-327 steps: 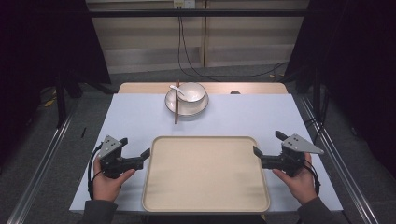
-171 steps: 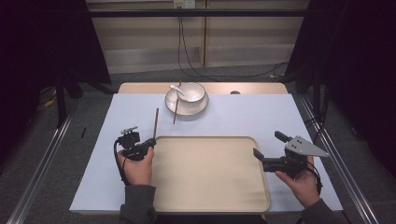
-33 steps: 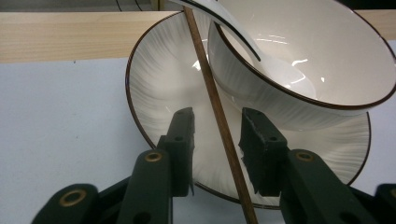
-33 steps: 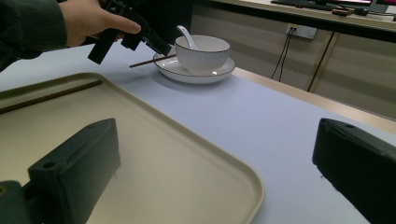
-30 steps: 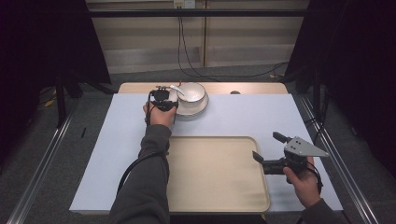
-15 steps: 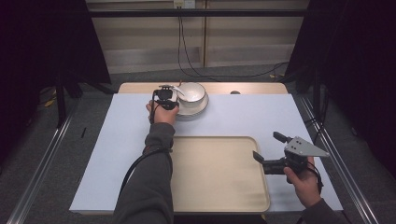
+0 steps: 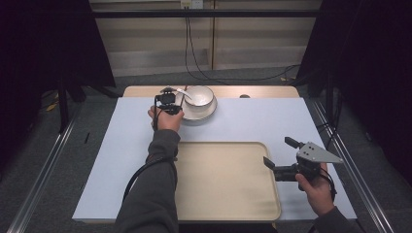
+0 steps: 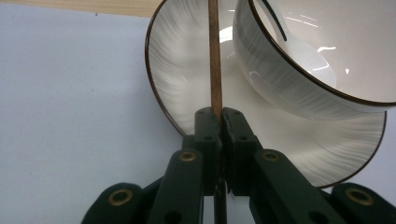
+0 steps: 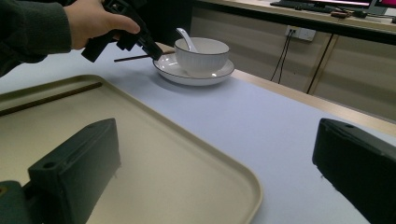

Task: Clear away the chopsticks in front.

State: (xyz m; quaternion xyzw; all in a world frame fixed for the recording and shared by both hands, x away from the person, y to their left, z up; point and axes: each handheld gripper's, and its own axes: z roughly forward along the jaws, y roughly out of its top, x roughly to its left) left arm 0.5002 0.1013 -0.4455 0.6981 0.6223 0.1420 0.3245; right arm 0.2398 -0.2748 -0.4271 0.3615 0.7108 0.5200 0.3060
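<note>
The left gripper (image 8: 219,122) clamps a thin wooden chopstick (image 8: 214,56) over the ridged plate's rim (image 8: 154,88). The right gripper (image 9: 210,154) gapes wide above the smooth tray's edge (image 9: 224,163).

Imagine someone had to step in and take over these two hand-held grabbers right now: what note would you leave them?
Left gripper: shut on a chopstick lying across the plate, beside the bowl.
Right gripper: open, holding nothing, at the tray's right edge.
Things: bowl with a spoon sits on the plate at the table's far side; tray lies near the person, one chopstick already in it.
Left, probably: carry this chopstick to the tray, then perhaps bowl and plate.
</note>
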